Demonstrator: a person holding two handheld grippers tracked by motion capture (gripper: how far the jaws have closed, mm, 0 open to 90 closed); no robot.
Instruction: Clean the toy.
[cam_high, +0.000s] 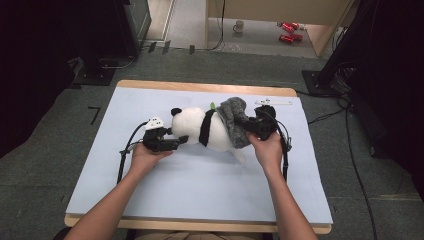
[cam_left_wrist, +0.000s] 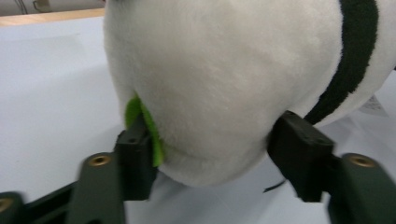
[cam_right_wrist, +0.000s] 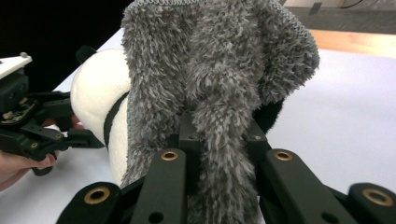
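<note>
Left edge of the blue mat (cam_high: 100, 165): bare, cable of the left gripper (cam_high: 161, 139) trailing back toward the person. The gripper lay low at the head end of the plush panda (cam_high: 200, 127), jaws part open and bracketing the rounded white head. In the left gripper view the pads (cam_left_wrist: 135, 158) stood at either flank of the plush, one against a green felt tab (cam_left_wrist: 144, 126); contact looked light, and I could not be sure the fur was actually squeezed. Likely purpose: steadying the head so the body would not slide.

Centre: the panda lay on its side across the middle of the mat, black band round the chest, head toward the left hand.

Right of centre: a grey fuzzy garment (cam_high: 235, 120) was bunched over the panda's rear half. The right gripper (cam_high: 257, 126) had its jaws closed tight on a fold of that fabric, seen plainly in the right gripper view (cam_right_wrist: 219, 154), pile spilling between the links. That grip suited pulling the garment along the body against the left hand's hold.

Far right: bare mat, table edge (cam_high: 305, 100).
</note>
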